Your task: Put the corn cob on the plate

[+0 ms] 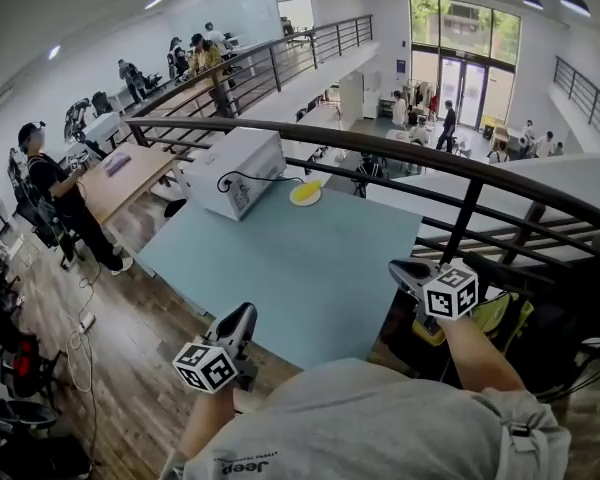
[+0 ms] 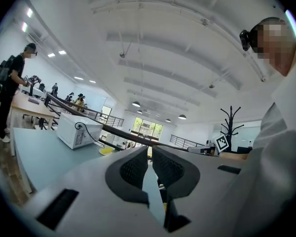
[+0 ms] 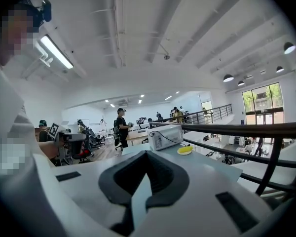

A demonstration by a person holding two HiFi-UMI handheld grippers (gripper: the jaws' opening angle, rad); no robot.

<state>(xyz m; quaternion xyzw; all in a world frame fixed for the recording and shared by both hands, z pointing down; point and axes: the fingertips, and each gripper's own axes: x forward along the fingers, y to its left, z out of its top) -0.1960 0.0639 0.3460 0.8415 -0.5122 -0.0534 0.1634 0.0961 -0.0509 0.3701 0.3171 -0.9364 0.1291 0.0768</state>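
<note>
- The person's left claw (image 2: 150, 151) is hovering level above the near left edge of a pale blue tabletop (image 1: 310, 268). Its two dark padded jaws are pressing together, clenched on nothing.
- The right claw (image 3: 145, 154) is hanging off the tabletop's near right corner and tipping slightly downward. Its jaws are also meeting at the tips, with nothing between them.
- The corn cob (image 3: 185, 149) is sitting far from both claws, at the far edge of the tabletop. It appears to be lying on a small yellow plate (image 3: 178, 152), though it is showing too small to tell exactly how it is resting.
- A white box-shaped appliance (image 1: 235, 168) is standing just to the left of the plate, at the far left corner, with a black cable (image 1: 242, 177) looping across its side.
- A dark metal railing (image 1: 380, 143) is running behind the tabletop, with a lower floor of the hall showing beyond it.
- Other people are standing at wooden desks (image 1: 130, 173) further to the left.
</note>
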